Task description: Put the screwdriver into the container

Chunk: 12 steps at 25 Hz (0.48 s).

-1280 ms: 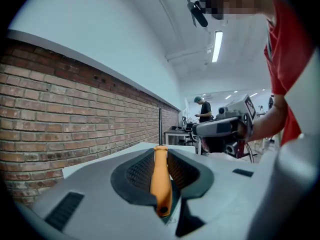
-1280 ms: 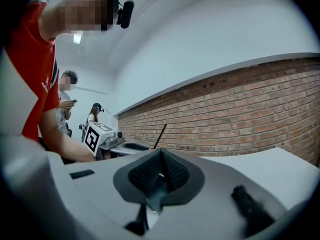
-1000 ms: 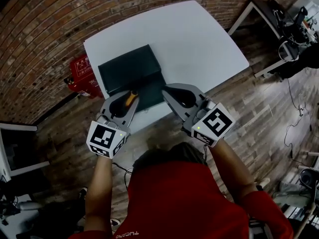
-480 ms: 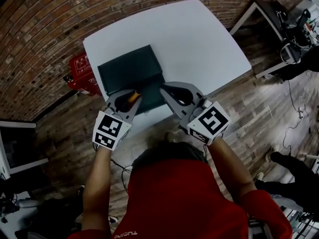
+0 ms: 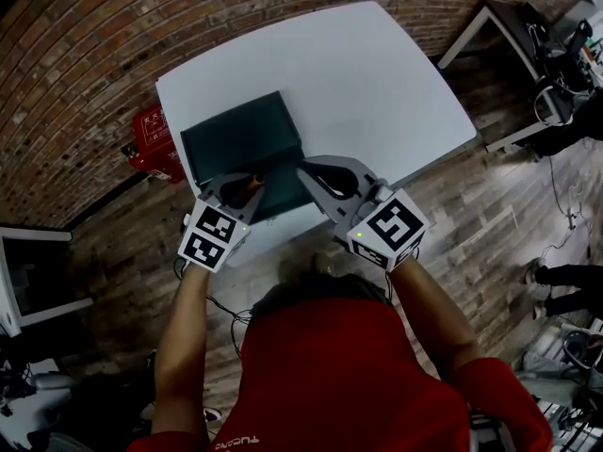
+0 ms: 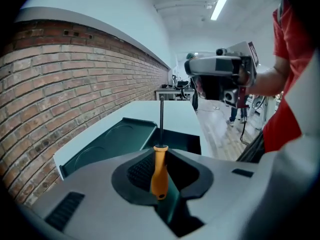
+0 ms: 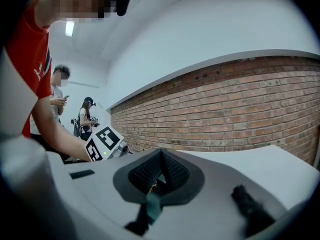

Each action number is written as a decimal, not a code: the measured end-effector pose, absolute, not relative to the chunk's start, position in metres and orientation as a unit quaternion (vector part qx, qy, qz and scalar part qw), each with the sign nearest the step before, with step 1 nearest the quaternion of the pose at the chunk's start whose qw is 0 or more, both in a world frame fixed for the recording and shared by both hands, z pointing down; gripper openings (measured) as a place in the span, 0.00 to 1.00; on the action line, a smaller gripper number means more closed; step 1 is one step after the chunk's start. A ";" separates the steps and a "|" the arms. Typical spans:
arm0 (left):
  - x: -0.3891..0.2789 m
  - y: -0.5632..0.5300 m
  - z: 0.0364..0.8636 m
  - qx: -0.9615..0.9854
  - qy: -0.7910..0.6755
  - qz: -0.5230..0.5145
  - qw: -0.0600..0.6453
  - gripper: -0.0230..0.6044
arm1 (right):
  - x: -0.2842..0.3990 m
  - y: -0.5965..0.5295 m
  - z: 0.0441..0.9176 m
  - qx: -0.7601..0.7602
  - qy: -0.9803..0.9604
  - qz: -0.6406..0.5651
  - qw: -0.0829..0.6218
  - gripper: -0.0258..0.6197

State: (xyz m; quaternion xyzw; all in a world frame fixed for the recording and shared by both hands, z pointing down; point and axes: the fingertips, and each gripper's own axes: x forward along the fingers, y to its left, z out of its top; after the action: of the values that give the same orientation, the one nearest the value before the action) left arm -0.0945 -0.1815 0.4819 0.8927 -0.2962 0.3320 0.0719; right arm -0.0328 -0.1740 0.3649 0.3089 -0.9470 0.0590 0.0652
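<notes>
An orange-handled screwdriver (image 6: 159, 170) stands between the jaws of my left gripper (image 6: 161, 151), which is shut on the handle, with the metal shaft pointing forward. In the head view its handle (image 5: 249, 189) shows over the near edge of the dark green container (image 5: 243, 137), an open case on the white table (image 5: 377, 73). The container's recessed lid (image 6: 112, 141) and deeper half (image 6: 184, 140) lie just past the shaft. My right gripper (image 5: 309, 173) hovers beside the left one at the container's near right corner, shut with nothing in it (image 7: 159, 160).
A red object (image 5: 154, 142) sits on the floor by the brick wall, left of the table. Another desk with equipment (image 5: 532, 36) stands at the far right. Two people (image 7: 75, 119) stand in the background. The floor is wood planks.
My left gripper has moved forward and tipped up, bringing the screwdriver over the container's near edge. The right gripper has shifted slightly left and forward.
</notes>
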 end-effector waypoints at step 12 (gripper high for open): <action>-0.096 -0.190 0.520 0.855 -0.252 0.445 0.081 0.17 | -0.020 -0.182 0.374 0.305 -0.947 0.073 0.064 0.09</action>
State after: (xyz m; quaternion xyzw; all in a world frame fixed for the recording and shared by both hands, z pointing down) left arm -0.0959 -0.1898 0.5199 0.8554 -0.2523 0.4450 0.0811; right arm -0.0196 -0.1816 0.3738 0.3052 -0.9473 0.0732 0.0636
